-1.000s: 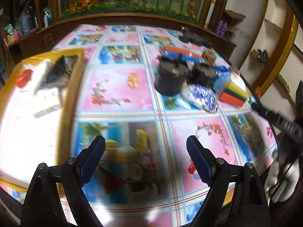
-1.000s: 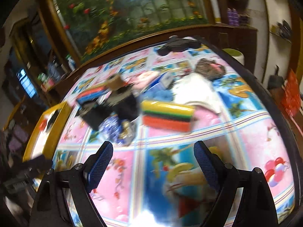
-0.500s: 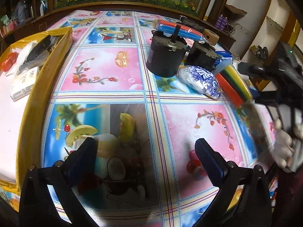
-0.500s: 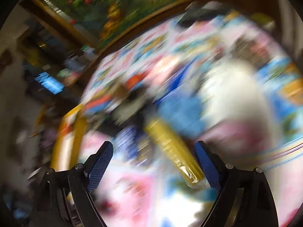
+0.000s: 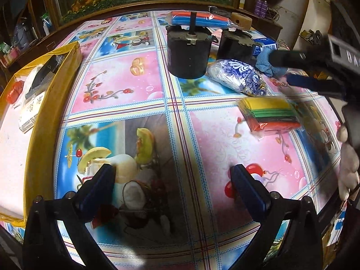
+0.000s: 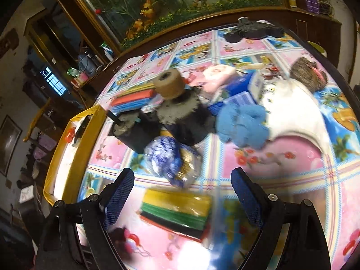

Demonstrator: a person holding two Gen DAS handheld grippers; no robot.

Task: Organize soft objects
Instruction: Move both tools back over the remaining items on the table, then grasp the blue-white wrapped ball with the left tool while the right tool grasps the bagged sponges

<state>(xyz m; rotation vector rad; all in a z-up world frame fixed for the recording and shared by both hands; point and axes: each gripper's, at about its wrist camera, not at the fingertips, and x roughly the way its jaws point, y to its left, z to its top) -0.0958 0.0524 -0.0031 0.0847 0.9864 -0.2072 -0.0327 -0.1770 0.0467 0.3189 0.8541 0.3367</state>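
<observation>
striped sponge pack (image 6: 175,211) | wrapped, flat on tablecloth | blue cloth (image 6: 241,124) | crumpled

Two black cylindrical motors (image 5: 188,54) stood upright, side by side, on surface (image 5: 117,90) covered with fruit-and-flower patterned cloth. Tan wooden spool (image 6: 169,86) seen just behind them. Blue printed box (image 6: 240,100) lying beside motors. Dark bundle (image 6: 252,31) placed at far edge of surface. Yellow-rimmed carton (image 5: 42,121) set at left edge, holding red item (image 5: 14,89), dark item and small printed box (image 5: 30,114). Planted glass tank (image 6: 180,2) visible behind surface.
</observation>
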